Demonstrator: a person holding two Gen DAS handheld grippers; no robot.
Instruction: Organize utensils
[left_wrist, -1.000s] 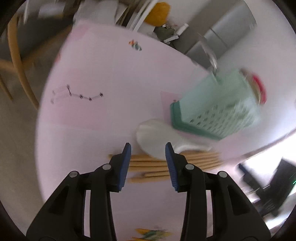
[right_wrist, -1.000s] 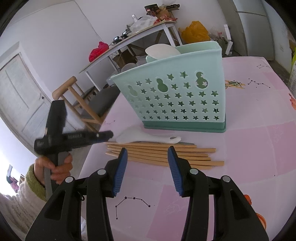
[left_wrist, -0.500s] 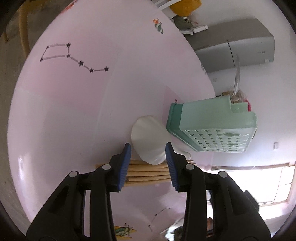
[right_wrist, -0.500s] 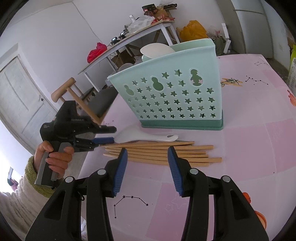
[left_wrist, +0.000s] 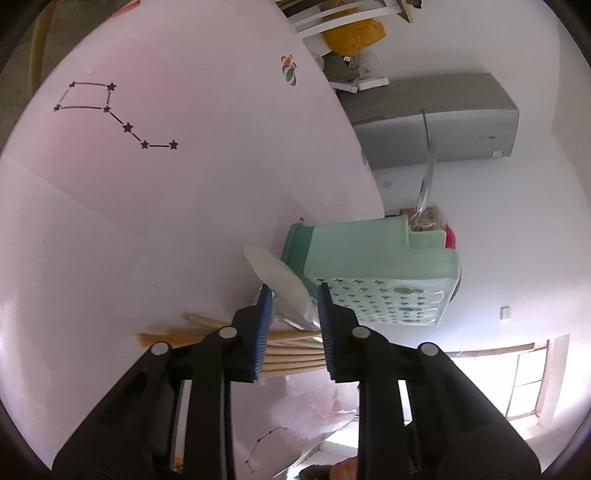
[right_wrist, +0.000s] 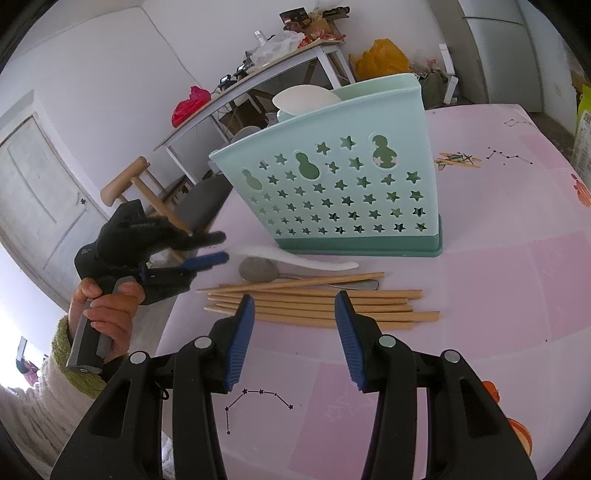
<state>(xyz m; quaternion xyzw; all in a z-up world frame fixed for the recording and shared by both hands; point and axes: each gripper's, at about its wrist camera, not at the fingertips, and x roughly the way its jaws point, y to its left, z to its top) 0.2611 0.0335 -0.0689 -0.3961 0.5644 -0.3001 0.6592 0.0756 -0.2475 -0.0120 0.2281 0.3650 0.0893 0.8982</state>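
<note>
A mint-green holder (right_wrist: 321, 184) with star cut-outs stands on the pink table, with a white spoon (right_wrist: 306, 99) upright inside it. In front of it lie another white spoon (right_wrist: 295, 258), a metal spoon (right_wrist: 258, 269) and several wooden chopsticks (right_wrist: 314, 302). My left gripper (right_wrist: 223, 246), held in a hand, is rolled on its side at the white spoon's bowl end. In the left wrist view the left gripper (left_wrist: 294, 291) has its jaws closing, with the white spoon's bowl (left_wrist: 277, 277) between the fingertips and gaps still showing. My right gripper (right_wrist: 294, 298) hovers open over the chopsticks.
The holder (left_wrist: 369, 266) stands close behind the spoons, with a metal utensil (left_wrist: 426, 177) rising from it. A wooden chair (right_wrist: 140, 184) sits at the table's left edge. A cluttered white side table (right_wrist: 258, 70), a yellow bag (right_wrist: 380, 55) and a grey fridge (left_wrist: 436, 122) stand beyond.
The left gripper rolled onto its side, sank toward the spoons, and its jaws narrowed around the white spoon's bowl. The right gripper kept still and open.
</note>
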